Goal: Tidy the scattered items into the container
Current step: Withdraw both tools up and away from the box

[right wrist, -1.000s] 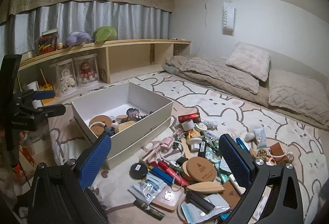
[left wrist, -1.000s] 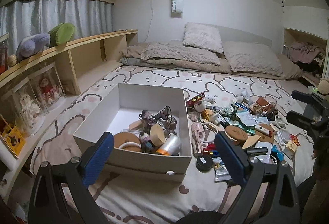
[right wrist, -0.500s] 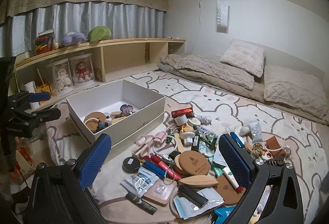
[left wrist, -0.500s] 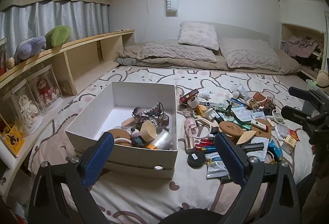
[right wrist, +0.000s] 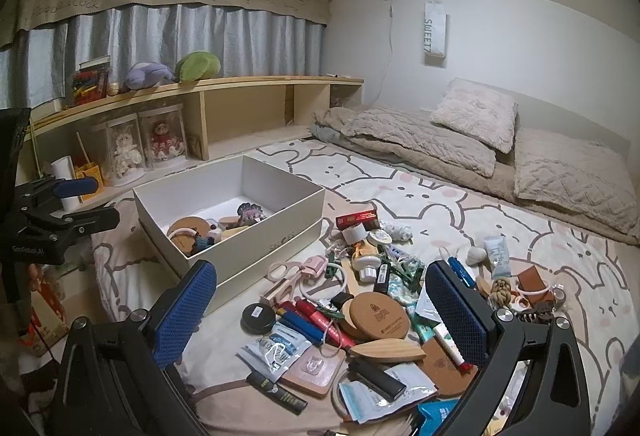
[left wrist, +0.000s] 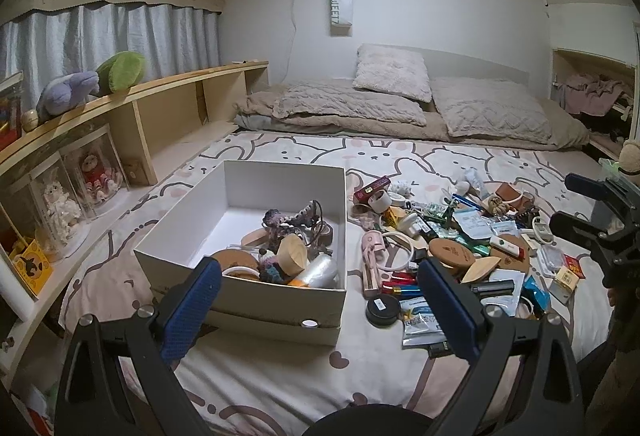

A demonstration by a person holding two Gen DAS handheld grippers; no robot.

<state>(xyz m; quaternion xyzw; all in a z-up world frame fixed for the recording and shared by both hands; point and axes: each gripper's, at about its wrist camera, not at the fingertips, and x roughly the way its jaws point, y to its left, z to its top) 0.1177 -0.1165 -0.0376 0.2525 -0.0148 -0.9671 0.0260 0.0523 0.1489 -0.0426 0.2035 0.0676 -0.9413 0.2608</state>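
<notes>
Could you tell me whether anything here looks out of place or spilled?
Yes: a heap of small items lies scattered across the bedspread beside the white box, which is only partly filled.

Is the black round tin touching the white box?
Apart. In the right wrist view, a strip of bedsheet shows between the black round tin and the white box.
</notes>
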